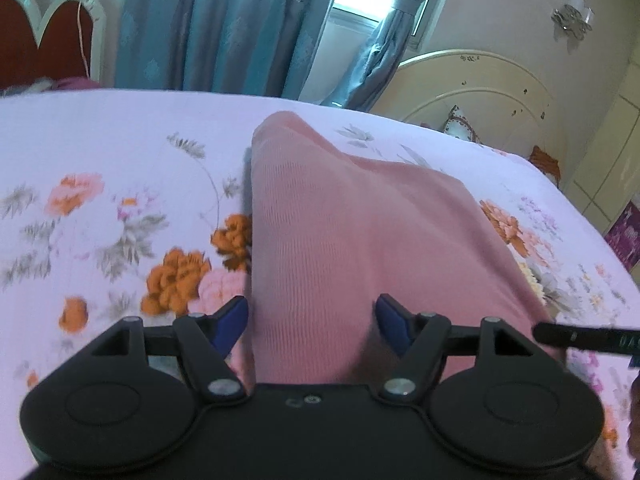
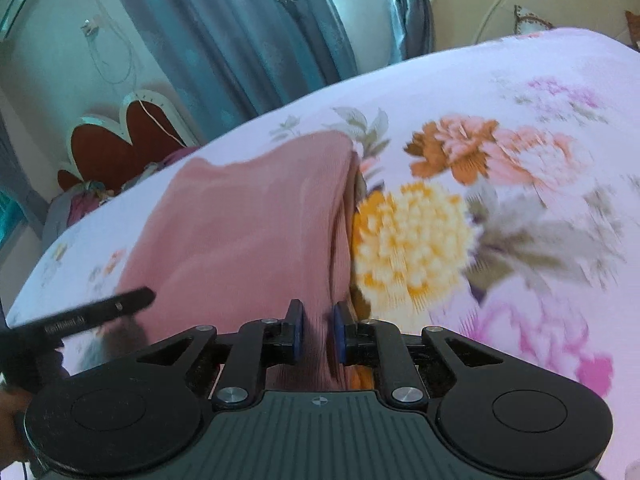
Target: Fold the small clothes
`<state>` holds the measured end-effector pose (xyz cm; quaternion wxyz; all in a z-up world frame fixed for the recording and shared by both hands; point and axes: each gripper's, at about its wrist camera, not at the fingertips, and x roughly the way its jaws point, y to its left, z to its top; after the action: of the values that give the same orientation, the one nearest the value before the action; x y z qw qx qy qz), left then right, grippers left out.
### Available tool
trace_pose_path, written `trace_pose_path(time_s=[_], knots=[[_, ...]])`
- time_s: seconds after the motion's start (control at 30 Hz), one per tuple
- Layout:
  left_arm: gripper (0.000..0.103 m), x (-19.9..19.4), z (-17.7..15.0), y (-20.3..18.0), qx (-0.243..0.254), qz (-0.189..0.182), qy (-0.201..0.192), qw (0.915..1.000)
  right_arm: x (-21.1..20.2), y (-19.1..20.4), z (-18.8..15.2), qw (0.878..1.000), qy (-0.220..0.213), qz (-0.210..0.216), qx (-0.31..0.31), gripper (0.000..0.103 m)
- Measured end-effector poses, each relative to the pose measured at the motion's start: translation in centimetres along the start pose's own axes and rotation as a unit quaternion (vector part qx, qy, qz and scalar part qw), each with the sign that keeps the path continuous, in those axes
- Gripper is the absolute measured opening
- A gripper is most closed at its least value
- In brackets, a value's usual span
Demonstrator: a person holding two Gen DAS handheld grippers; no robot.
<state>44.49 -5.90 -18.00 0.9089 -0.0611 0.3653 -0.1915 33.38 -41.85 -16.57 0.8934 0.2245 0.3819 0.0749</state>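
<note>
Bed (image 1: 100,128) with pale lilac sheet printed with orange, pink and yellow flowers fills both views; its cream curved headboard (image 1: 492,88) sits at the far right. One pink ribbed knit garment (image 1: 340,220) lies on the sheet, partly lifted into a ridge, with a folded edge toward the far end. No containers in view.

Counts: one garment, two hand-held grippers, one headboard, teal curtains (image 1: 224,28) either side of a bright window, one red-and-white scalloped piece of furniture (image 1: 48,40) at far left.

My left hand-held gripper (image 1: 312,322) is spread wide; the pink fabric runs between the blue pads (image 1: 232,320), and they do not press on it. My right hand-held gripper (image 2: 319,334) is nearly pressed together, pinching a fold at the pink garment's (image 2: 248,232) right edge between its blue pads (image 2: 298,332).

Cut off or unclear: the near end of the garment is hidden behind both gripper bodies. Right wrist view is motion-blurred, flowers smeared. A black bar (image 2: 92,314) of the other gripper pokes in at each view's edge, its lettering unreadable. Small items by the headboard are too small to make out.
</note>
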Motion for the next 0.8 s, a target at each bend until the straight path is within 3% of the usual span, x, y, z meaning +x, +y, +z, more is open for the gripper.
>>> trace_pose_path(time_s=[0.2, 0.33, 0.53, 0.6, 0.67, 0.8], knots=[[0.067, 0.2, -1.5, -0.1, 0.009, -0.008, 0.01, 0.9999, -0.2, 0.0, -1.9, 1.0, 0.013, -0.028, 0.0, 0.014], [0.064, -0.3, -0.9, -0.4, 0.017, -0.007, 0.017, 0.9997, -0.8, -0.5, -1.6, 0.999, 0.017, -0.032, 0.023, 0.014], [0.07, -1.7, 2.0, -0.9, 0.031, 0.008, -0.021, 0.9993, -2.8, 0.8, 0.6, 0.999, -0.011, -0.032, -0.005, 0.015], [0.07, -1.2, 3.2, -1.0, 0.024, 0.009, -0.024, 0.9994, -2.5, 1.0, 1.7, 0.999, -0.018, -0.034, -0.005, 0.02], [0.07, -0.5, 4.4, -1.2, 0.019, 0.009, -0.03, 0.9993, -2.0, 1.1, 2.7, 0.999, -0.029, -0.037, 0.001, 0.052], [0.07, 1.1, 6.3, -1.4, 0.017, 0.017, -0.034, 0.9992, -0.4, 1.6, 4.8, 0.998, -0.041, -0.04, -0.002, 0.056]])
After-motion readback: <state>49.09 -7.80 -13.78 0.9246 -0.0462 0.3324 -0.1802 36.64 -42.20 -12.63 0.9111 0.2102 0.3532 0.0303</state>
